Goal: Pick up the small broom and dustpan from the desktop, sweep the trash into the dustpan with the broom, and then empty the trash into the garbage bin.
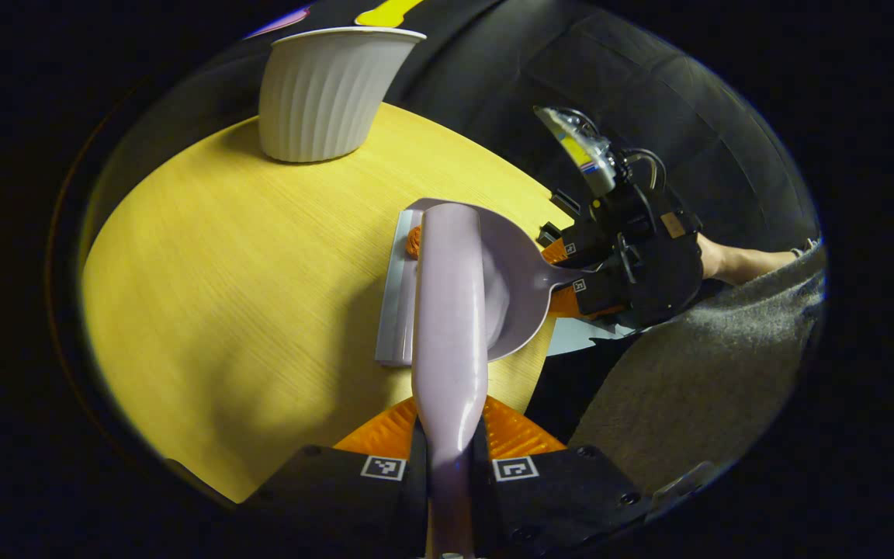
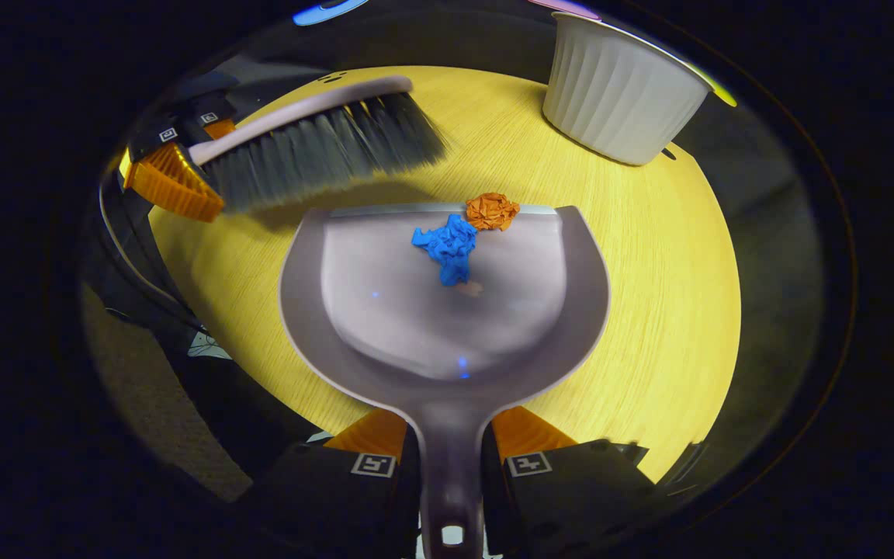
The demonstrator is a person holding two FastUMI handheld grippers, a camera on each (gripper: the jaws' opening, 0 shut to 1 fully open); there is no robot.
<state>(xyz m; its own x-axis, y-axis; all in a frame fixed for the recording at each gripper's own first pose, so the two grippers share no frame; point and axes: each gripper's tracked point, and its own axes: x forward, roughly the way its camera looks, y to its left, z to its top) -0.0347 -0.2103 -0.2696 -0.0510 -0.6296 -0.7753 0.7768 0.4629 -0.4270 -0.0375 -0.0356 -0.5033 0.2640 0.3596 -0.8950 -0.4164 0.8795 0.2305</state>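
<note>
In the left gripper view my left gripper (image 1: 449,446) is shut on the pale lilac broom (image 1: 451,310), whose back points forward over the dustpan (image 1: 521,272). The right gripper (image 1: 571,283) holds that pan's handle at the right. In the right gripper view my right gripper (image 2: 447,442) is shut on the dustpan (image 2: 416,310) handle; the pan lies flat on the yellow round table (image 2: 664,310). A blue paper wad (image 2: 448,247) lies inside the pan and an orange wad (image 2: 492,210) sits on its front lip. The broom (image 2: 323,144) with dark bristles hovers just beyond the lip, held by the left gripper (image 2: 183,167).
A white ribbed bin (image 2: 621,97) stands at the far edge of the table, also seen as the white bin (image 1: 327,93) at upper left. A person's forearm (image 1: 742,260) and a grey sleeve (image 1: 711,373) lie at the right, off the table's edge.
</note>
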